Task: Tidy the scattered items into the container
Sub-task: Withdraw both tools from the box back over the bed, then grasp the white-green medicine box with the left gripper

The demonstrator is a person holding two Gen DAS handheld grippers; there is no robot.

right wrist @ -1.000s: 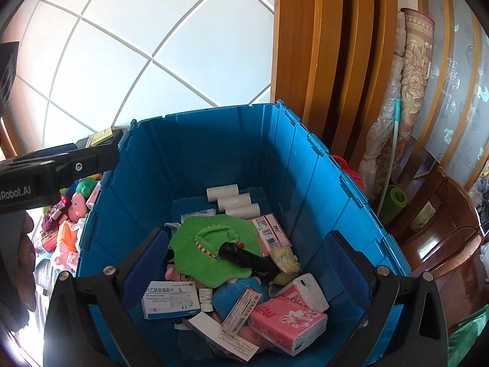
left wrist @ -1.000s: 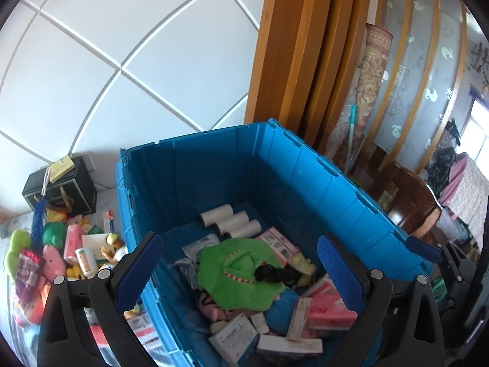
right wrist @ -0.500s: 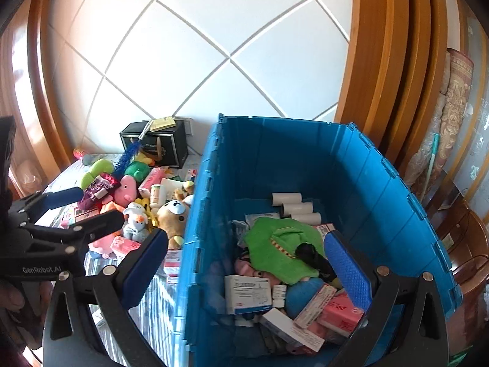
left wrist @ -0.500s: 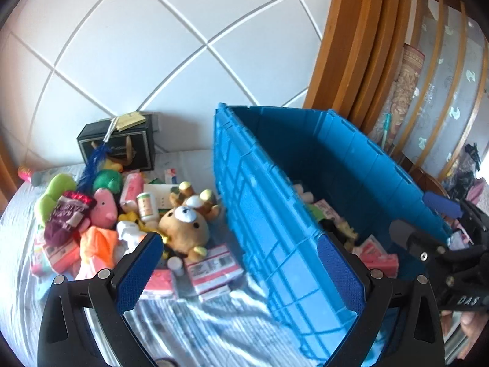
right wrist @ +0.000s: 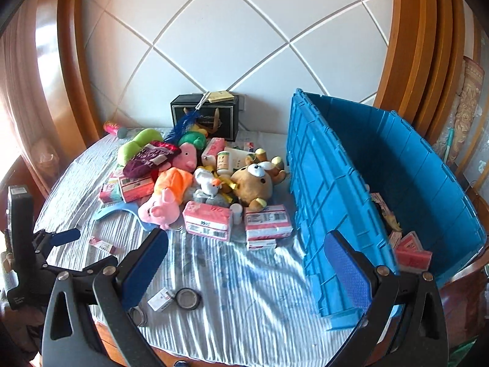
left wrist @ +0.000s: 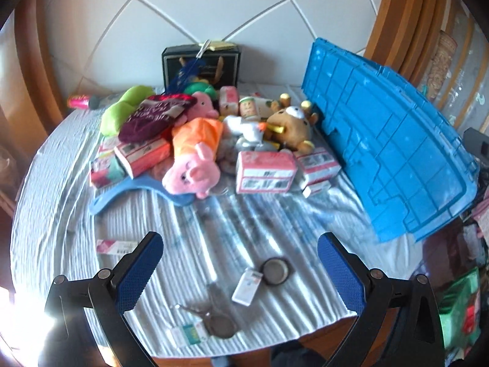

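Observation:
A big blue crate stands at the table's right, also in the left wrist view; several boxes lie inside it. A pile of scattered items lies left of it: a pink pig plush, a brown bear plush, pink tissue packs and small boxes. Near the front edge lie a round tin and a small white box. My left gripper is open and empty above the front of the table. My right gripper is open and empty, near the crate's front corner.
A black gift box stands against the white wall behind the pile. A blue hanger lies under the pig. A keyring with tags lies at the table's front edge. The left gripper shows at far left in the right wrist view.
Both grippers have swung left and back from over the crate. They now face the striped tabletop and the pile, with the crate to the right.

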